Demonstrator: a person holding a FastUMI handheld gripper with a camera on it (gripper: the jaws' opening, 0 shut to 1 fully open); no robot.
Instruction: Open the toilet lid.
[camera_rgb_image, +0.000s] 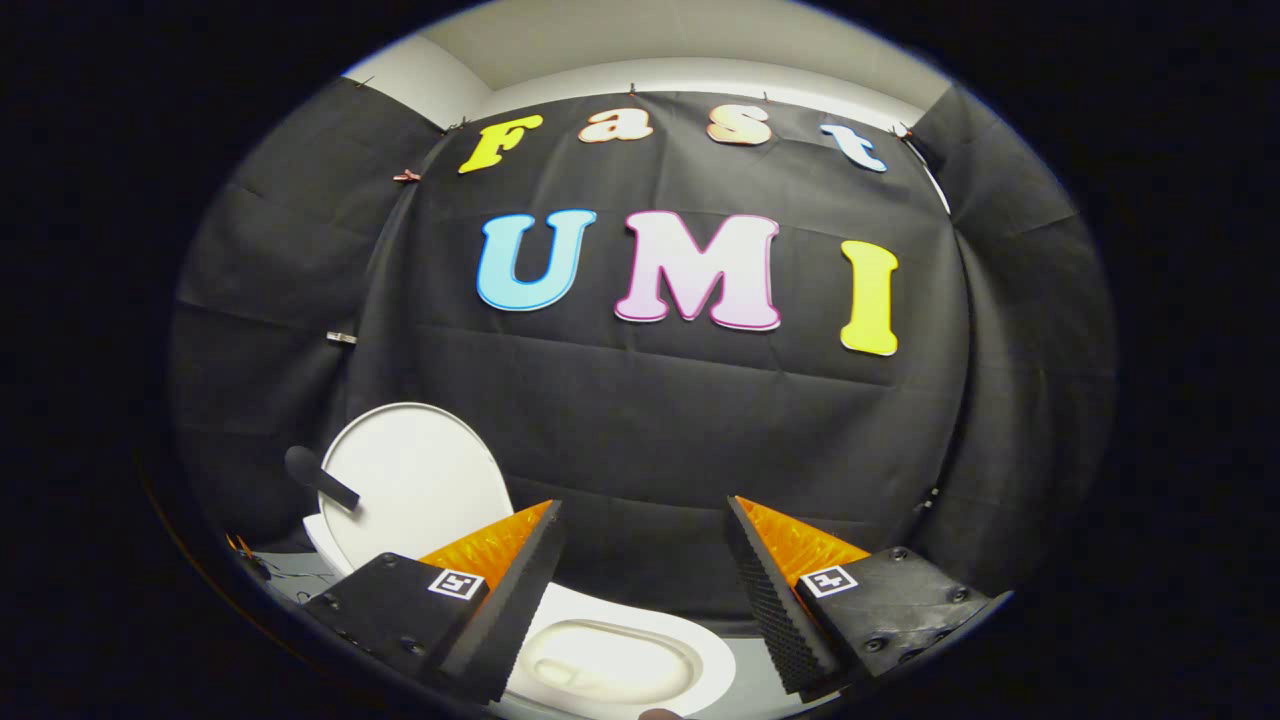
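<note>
The gripper (645, 520) is seen with its two fingers spread wide apart and nothing held between them. Below and between the fingers, the open toilet bowl (610, 660) is seen, its white rim partly covered by the left finger. The toilet lid (420, 480) is raised upright beyond the left finger, standing against the booth's wall (650, 420) of black cloth. A dark handle (320, 477) is fixed to the lid's left side and sticks out from it at a slant.
</note>
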